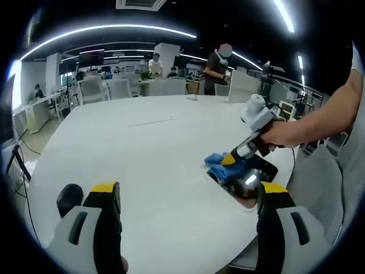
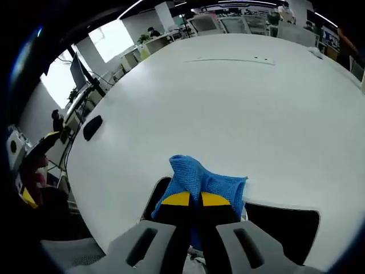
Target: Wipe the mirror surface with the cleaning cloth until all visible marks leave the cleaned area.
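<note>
- Right gripper (image 2: 195, 200) is clamped on the crumpled blue cleaning cloth (image 2: 199, 181), pressing it onto the dark rectangular mirror (image 2: 282, 224) at six o'clock of the round white table (image 2: 228, 108).
- Left gripper (image 1: 188, 197) hovers with jaws spread wide, empty; the mirror lies at its four o'clock.

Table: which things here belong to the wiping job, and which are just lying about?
Job:
- cloth, blue, clamped in the right tongs
- mirror, dark, flat on the table under the cloth

Lying about:
- black oval thing near the table edge
- left tongs, open, idle
- chairs and people beyond
</note>
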{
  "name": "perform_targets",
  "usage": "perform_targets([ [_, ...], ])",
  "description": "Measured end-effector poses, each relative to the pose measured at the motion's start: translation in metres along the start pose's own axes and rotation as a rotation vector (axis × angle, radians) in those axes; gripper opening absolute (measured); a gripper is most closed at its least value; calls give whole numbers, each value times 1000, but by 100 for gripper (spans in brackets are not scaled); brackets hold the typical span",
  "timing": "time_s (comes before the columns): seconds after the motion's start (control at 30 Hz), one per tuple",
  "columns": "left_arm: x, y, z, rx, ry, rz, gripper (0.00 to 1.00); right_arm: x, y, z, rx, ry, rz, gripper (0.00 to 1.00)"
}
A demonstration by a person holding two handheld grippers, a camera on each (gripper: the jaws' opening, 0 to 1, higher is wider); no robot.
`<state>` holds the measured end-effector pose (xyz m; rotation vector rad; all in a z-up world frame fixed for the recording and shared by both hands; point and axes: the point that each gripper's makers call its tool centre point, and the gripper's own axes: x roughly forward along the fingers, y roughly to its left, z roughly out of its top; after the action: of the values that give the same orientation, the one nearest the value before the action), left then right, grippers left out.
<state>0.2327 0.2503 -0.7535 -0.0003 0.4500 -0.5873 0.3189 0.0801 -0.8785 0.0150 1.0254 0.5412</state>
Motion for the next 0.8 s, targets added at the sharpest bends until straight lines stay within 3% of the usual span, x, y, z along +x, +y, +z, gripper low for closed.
perform_targets([
  [0.2, -1, 0, 0, -7, -4, 5, 99, 10, 21, 5, -36, 13, 23, 0],
  [0.53, -4, -1, 0, -15, -6, 15, 99, 9, 20, 3, -44, 13, 25, 0],
  [0.8, -2, 0, -2, -15, -8, 14, 99, 4, 27, -8, -52, 20, 39, 0],
])
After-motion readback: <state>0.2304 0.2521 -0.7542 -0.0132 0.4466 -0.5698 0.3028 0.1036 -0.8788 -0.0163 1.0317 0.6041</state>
